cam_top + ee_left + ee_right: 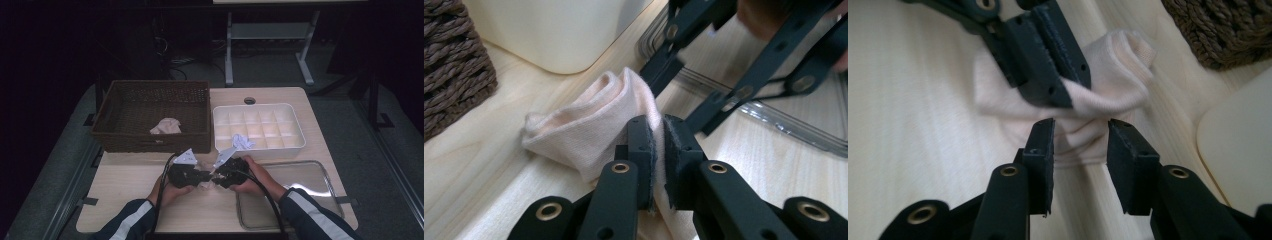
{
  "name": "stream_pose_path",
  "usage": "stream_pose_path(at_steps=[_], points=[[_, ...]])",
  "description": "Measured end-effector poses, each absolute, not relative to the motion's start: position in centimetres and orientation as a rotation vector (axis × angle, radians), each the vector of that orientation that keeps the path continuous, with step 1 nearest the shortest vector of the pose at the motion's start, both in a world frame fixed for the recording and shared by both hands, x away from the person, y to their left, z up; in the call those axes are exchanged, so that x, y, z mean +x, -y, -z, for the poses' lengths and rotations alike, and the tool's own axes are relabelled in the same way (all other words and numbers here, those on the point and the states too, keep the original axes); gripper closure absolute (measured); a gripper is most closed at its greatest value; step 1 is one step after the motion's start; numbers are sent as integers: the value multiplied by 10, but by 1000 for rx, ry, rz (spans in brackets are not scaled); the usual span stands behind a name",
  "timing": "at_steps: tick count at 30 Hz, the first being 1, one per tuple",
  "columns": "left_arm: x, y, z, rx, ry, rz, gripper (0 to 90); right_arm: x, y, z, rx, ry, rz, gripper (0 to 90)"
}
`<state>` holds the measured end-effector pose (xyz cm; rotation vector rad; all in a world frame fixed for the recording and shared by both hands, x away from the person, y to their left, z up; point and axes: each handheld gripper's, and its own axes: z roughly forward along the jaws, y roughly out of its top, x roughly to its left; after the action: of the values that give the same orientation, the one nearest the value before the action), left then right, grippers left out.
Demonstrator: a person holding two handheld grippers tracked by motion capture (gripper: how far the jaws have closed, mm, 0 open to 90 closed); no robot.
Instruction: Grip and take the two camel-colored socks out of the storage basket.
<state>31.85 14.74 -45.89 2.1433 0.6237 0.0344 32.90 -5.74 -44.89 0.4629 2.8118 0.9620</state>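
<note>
A pale pink sock (205,184) lies crumpled on the wooden table, in front of the basket, between my two grippers. In the left gripper view the left gripper (658,136) is shut on a fold of the sock (584,125), fabric pinched between its pads. The right gripper's black fingers (663,62) reach in from the far side. In the right gripper view the right gripper (1080,134) stands open, one jaw on each side of the sock's (1120,75) near edge, pads apart from it. The left gripper (1067,92) grips the sock just beyond.
A brown wicker basket (150,141) at the back left holds a pale cloth (166,126). A white divided tray (301,131) to its right holds a crumpled white and blue cloth (243,142). A clear tray (312,176) lies at the front right, close to the right hand.
</note>
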Motion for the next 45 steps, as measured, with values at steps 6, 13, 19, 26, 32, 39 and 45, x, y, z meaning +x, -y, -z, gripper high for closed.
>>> stream_pose_path(at_steps=[6, 13, 19, 26, 32, 39, 45], points=[[318, -147, 460, 2148, -610, -28, 817, 331, 68, 428, 547, -2700, -1099, 652], [316, -147, 460, 2147, -601, -16, 733, 336, 58, 435, 607, -2622, -1127, 682], [312, -156, 456, 2117, -617, 34, 580, 342, 55, 445, 625, -2656, -1073, 686], [311, -182, 440, 2046, -717, -61, 536, 342, 55, 446, 642, -2671, -1068, 687], [303, -164, 452, 2186, -613, -87, 569, 340, 54, 447, 624, -2661, -1036, 676], [295, -149, 465, 2319, -599, -175, 440, 336, 55, 448, 579, -2665, -997, 660], [294, -148, 465, 2298, -599, -135, 577, 337, 57, 446, 570, -2692, -1028, 619]])
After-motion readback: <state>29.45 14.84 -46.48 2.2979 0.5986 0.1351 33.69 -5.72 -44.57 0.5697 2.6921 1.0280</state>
